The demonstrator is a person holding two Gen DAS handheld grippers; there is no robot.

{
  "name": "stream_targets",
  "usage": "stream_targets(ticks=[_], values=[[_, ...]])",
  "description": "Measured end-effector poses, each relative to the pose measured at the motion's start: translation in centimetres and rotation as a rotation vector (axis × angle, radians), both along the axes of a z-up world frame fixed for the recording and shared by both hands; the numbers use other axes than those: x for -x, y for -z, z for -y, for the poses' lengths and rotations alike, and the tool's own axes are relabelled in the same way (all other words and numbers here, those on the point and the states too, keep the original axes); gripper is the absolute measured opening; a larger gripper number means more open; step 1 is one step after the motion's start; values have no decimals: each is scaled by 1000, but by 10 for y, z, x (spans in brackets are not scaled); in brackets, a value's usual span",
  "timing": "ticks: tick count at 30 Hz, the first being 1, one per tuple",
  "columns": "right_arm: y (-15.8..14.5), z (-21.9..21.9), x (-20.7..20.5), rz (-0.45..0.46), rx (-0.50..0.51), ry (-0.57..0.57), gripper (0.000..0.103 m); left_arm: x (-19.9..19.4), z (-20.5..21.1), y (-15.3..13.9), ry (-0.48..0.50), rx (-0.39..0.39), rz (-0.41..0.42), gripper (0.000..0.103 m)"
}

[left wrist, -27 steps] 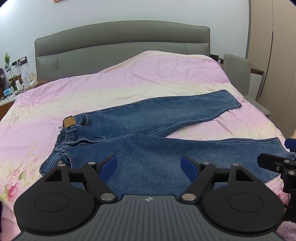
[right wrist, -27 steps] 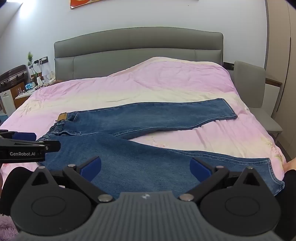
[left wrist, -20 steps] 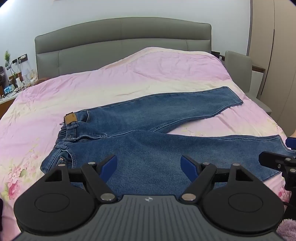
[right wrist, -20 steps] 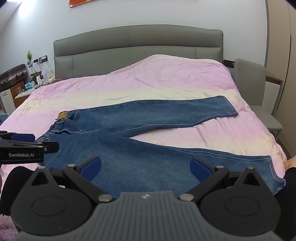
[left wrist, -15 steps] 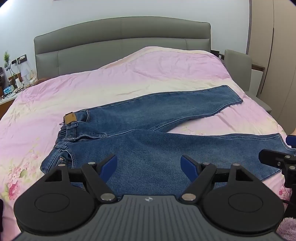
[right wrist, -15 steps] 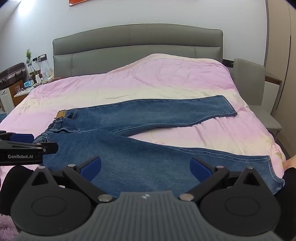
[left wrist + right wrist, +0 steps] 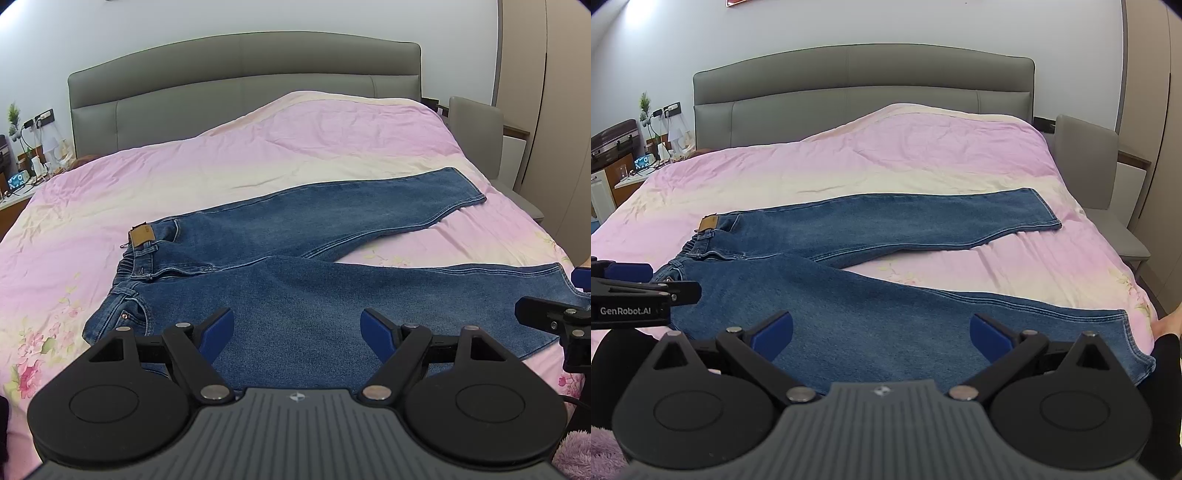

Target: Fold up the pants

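Observation:
Blue jeans (image 7: pixel 295 266) (image 7: pixel 871 280) lie spread flat on the pink bedspread (image 7: pixel 258 155), waistband with a tan patch at the left and both legs running right, split in a V. My left gripper (image 7: pixel 297 334) hovers open above the near leg close to the hip, nothing between its blue pads. My right gripper (image 7: pixel 881 334) also stands open, over the near leg's middle, apart from the cloth. Each gripper shows at the edge of the other's view: the right one as a black finger (image 7: pixel 546 321), the left one as a black finger (image 7: pixel 639 291).
A grey padded headboard (image 7: pixel 240 85) backs the bed. A grey chair (image 7: pixel 1089 162) and a wardrobe stand at the right, a cluttered nightstand (image 7: pixel 635 162) at the left. A person's hand (image 7: pixel 1167 325) shows by the near hem. Pink fuzzy fabric sits at the bottom corners.
Both views have shifted slightly; the jeans sit a little lower and farther from the cameras. The jeans lie unmoved and both grippers have stayed open.

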State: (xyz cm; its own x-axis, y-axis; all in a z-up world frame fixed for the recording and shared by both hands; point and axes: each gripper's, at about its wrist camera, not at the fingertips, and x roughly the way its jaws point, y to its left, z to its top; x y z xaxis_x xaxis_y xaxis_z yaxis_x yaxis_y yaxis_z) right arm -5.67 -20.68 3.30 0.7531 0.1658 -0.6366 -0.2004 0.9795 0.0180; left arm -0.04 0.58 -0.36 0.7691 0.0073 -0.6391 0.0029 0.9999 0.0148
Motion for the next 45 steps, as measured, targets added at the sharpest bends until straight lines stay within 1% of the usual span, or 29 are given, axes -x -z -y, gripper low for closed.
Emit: stream_targets(ticks=[45], values=[[-2, -4, 3, -2, 15, -1, 98, 3, -4, -3, -13, -9, 1, 91]])
